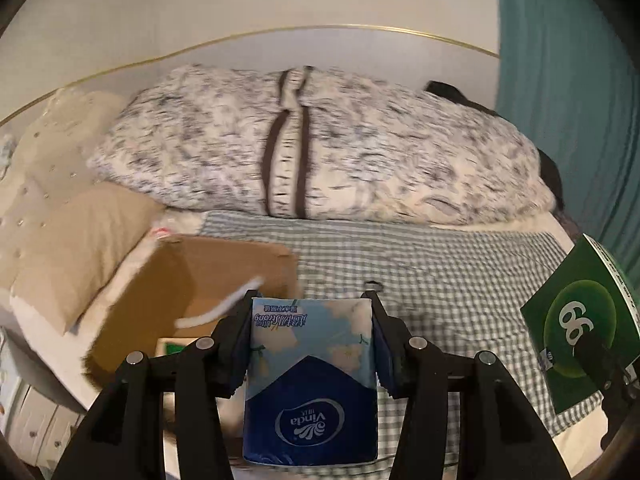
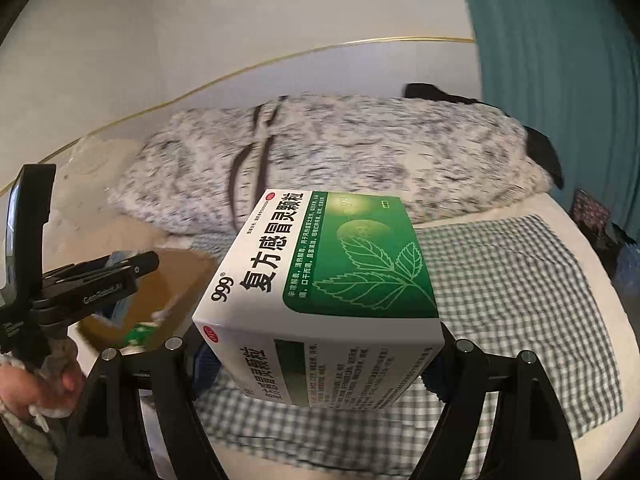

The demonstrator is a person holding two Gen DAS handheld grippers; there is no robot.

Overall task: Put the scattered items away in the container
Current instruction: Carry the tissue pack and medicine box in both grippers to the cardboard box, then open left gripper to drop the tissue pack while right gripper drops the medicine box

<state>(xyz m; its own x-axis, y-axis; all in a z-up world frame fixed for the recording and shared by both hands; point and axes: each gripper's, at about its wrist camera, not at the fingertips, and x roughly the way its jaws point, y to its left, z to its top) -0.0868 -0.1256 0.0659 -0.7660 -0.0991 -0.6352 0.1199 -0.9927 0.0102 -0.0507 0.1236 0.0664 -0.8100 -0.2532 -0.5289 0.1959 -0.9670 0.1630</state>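
Note:
My left gripper is shut on a blue and white Vinda tissue pack, held above the bed just right of the open cardboard box. My right gripper is shut on a green and white 999 medicine box, held above the checked sheet. That medicine box also shows at the right edge of the left wrist view. The left gripper shows at the left of the right wrist view, over the cardboard box. A small green and white item lies inside the box.
A rolled speckled duvet lies across the back of the bed. Beige pillows sit at the left. A green checked sheet covers the bed. A teal curtain hangs at the right.

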